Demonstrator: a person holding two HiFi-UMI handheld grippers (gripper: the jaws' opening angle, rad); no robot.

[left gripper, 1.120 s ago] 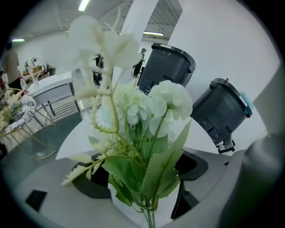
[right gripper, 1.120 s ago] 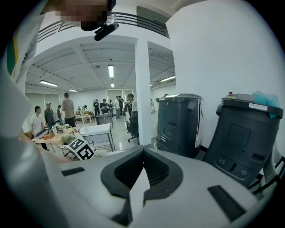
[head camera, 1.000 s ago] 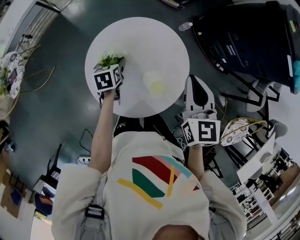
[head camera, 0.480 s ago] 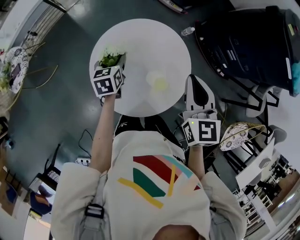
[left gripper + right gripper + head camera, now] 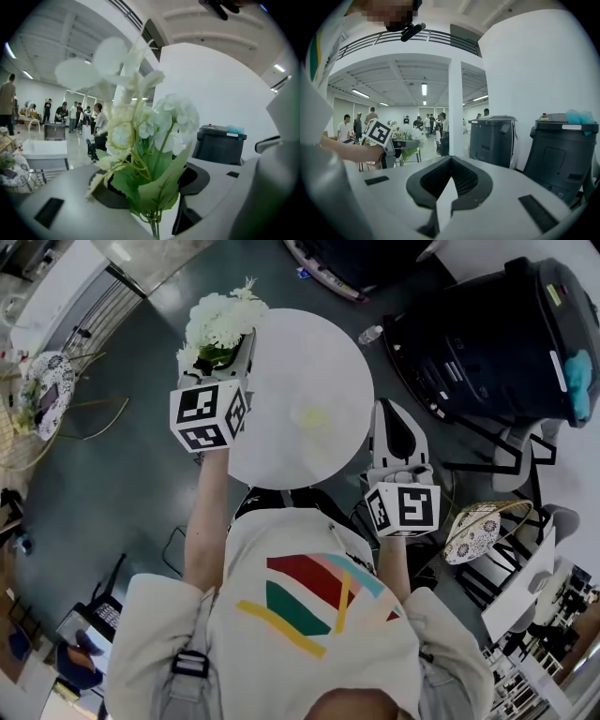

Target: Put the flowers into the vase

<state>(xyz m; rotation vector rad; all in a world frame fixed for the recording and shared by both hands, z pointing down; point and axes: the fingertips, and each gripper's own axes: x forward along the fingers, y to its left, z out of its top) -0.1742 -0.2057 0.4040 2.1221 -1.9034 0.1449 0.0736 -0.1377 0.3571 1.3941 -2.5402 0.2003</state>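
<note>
the left tongs (image 5: 228,360) were clenched on the flowers (image 5: 219,322). they gripped the thin green stems low down, with the leaves fanning out just above the jaws and the white blooms standing beyond the tips. those jaws had just been closing, with the stems between them. the bunch was held up above the round white surface (image 5: 309,352), over its rim on the left tongs' side. the marker cube (image 5: 208,416) sat behind the jaws, toward the person's forearm (image 5: 208,512).

the vase (image 5: 314,415), pale and yellowish seen from above, stood on the surface to the right of the left tongs. it was just ahead and to the left of the right tongs (image 5: 395,420), and apart from both. whether anything was in it could not be told.

the right tongs were clenched, tips meeting, with nothing between them. they hung just off the surface's near right rim, pointing roughly level. in the right gripper view the left tongs and the flowers showed off to the left, well apart from the right tongs. ahead and to the right of the right tongs stood dark bins (image 5: 497,343). a small bottle (image 5: 371,335) lay on the floor between the bins and the surface.
</note>
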